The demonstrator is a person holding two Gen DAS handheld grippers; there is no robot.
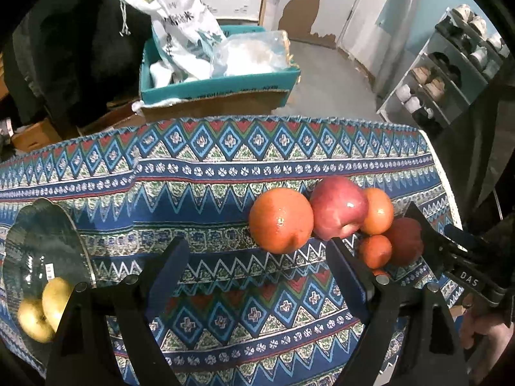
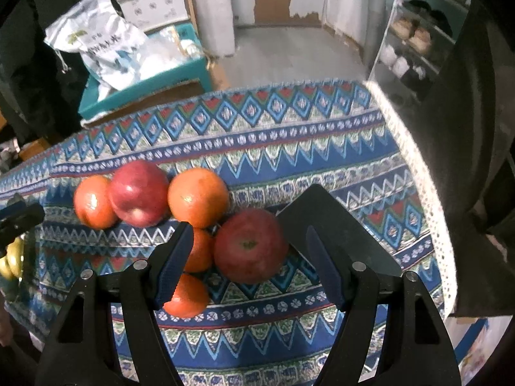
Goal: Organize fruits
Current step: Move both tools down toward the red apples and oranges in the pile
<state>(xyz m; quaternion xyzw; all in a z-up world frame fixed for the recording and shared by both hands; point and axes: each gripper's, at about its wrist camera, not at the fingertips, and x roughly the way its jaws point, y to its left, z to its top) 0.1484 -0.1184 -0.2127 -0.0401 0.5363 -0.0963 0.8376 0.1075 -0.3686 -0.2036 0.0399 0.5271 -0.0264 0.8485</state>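
Right tool (image 2: 248, 254) around red apple (image 2: 251, 246)

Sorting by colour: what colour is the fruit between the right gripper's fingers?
Dark red, an apple; clearest in the right wrist view.

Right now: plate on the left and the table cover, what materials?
Plate: looks like clear glass, glossy; the cloth pattern shows through it and a sticker sits on it. Table cover: woven fabric, matte, printed geometric bands, with a pale lace-like edge trim.
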